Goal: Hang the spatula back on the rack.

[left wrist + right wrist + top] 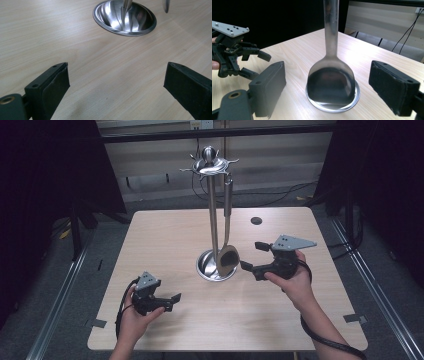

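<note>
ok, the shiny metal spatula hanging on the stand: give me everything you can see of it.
The shiny steel spatula hangs upright from a hook on the stand's top crown, beside the pole. Long tubular handle, flaring into a broad, flat, mirror-like blade that hangs just over the round dished base. The open right gripper faces the blade, jaws either side, not touching.

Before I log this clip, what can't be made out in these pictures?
- Steel stand's hook crown: small in the high view, so how the hanging steel spatula attaches is unclear.
- Spatula handle top: cut off by the right gripper view's upper edge.
- Stand's round base: mostly hidden behind the spatula blade there.
- Small dark spot on table: too small to identify.
</note>
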Motion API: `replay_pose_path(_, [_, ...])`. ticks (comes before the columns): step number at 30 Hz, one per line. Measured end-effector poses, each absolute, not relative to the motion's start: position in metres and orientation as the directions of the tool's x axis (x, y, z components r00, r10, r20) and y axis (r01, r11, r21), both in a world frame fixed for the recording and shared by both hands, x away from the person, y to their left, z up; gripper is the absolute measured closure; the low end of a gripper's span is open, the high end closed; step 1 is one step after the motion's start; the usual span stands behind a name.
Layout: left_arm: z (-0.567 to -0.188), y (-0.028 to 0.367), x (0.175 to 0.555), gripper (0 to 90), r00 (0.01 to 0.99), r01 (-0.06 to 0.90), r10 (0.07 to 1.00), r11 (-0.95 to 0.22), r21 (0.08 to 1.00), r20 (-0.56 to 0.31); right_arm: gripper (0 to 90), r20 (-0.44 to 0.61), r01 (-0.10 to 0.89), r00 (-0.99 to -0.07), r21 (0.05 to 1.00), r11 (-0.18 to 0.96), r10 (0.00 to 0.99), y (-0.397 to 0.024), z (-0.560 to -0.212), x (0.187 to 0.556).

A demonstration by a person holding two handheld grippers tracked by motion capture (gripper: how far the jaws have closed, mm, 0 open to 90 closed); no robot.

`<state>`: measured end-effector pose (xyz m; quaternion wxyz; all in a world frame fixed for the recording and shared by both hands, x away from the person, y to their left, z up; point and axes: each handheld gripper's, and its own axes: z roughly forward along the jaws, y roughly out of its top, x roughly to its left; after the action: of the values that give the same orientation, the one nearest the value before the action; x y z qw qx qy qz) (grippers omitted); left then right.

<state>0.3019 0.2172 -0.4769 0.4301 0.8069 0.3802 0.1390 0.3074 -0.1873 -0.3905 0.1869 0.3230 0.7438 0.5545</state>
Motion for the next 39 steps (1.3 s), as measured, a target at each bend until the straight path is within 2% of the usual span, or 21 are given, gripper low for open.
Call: replay_pose_path(39, [-0.477,0.216,0.301,5.9,0.673,0.493,0.733,-0.341,0.8,-0.102,13.5,0.091,0.308,-0.71,0.932,0.191,0.699,-0.209,-0.436,0.284])
